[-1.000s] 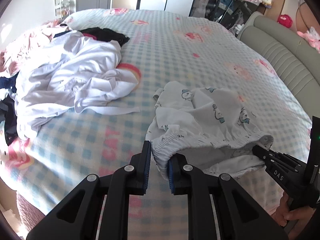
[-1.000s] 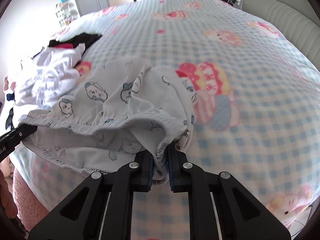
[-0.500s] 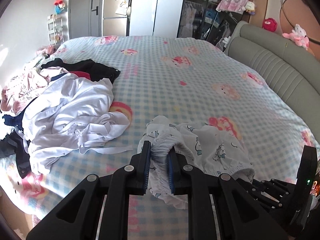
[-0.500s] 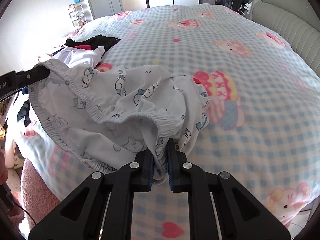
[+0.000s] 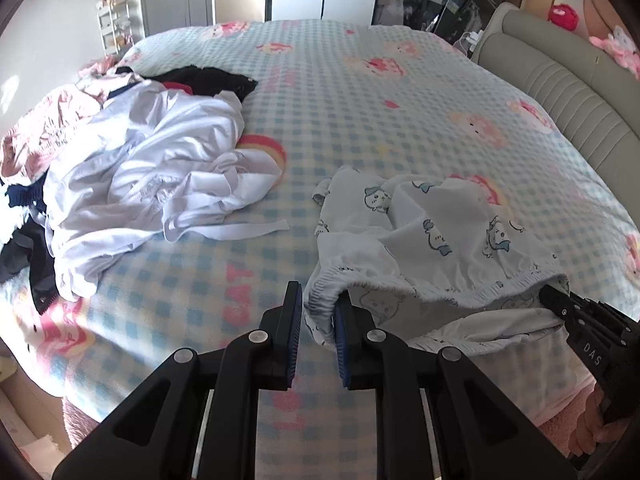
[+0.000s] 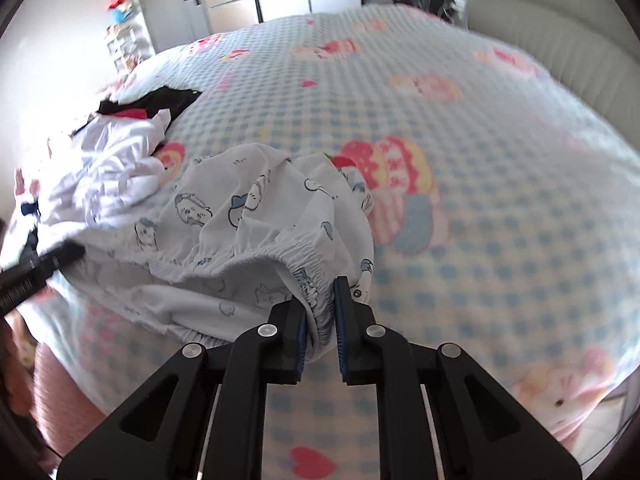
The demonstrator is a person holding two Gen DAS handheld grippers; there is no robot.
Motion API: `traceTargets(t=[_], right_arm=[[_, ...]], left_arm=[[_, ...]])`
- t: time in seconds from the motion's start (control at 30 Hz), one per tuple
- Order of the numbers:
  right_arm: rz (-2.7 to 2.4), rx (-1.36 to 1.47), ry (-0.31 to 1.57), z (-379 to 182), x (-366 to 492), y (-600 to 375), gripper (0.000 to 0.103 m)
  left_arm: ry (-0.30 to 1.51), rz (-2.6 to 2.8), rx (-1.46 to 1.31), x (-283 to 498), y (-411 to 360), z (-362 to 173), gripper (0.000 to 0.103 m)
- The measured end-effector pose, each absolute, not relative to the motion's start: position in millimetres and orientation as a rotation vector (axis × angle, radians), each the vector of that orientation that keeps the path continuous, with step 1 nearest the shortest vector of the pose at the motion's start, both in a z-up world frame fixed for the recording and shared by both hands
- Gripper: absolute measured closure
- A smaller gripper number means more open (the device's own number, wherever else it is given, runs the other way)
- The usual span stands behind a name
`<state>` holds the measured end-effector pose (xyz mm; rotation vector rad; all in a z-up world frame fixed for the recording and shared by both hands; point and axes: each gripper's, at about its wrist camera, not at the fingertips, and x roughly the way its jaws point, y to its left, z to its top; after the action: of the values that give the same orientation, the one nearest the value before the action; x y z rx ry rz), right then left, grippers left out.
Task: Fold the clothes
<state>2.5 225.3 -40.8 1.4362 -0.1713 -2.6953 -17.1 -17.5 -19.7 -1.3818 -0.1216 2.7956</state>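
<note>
Bed (image 5: 400, 92): checked cartoon sheet, carrying everything.
Laundry heap (image 5: 132, 176): white and dark clothes along the bed's left edge.
Printed shorts (image 5: 436, 240): near the bed's front edge, elastic waistband stretched between both grippers.
Left gripper (image 5: 316, 312): clamped on the waistband's left end.
Right gripper (image 6: 320, 312): clamped on the waistband's right end.

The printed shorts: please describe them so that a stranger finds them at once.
On the checked bed, look at the near edge, right of the white clothes pile. The shorts hang between the two tools by their elastic waistband; only they carry small blue cartoon animals.
</note>
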Motion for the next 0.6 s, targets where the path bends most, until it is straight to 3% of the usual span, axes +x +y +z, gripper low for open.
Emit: traceTargets(t=[0.17,0.27,0.6], right_arm=[[-2.531,1.451,-0.365,-49.9,-0.4,238.2,0.091],[-2.495,1.420,-0.261,-48.1,5.6,223.7,0.088],[-2.462,1.485,-0.210,-53.6,11.2,221.9,0.085]], left_arm=[[-0.125,2.782,-1.329,-18.1,-21.3,-2.3,0.087],[-0.136,2.758,-1.338,-15.9,-18.8,-8.2,0.086],[-0.238,2.780,-1.437,-14.5,-41.3,-28.7,0.087]])
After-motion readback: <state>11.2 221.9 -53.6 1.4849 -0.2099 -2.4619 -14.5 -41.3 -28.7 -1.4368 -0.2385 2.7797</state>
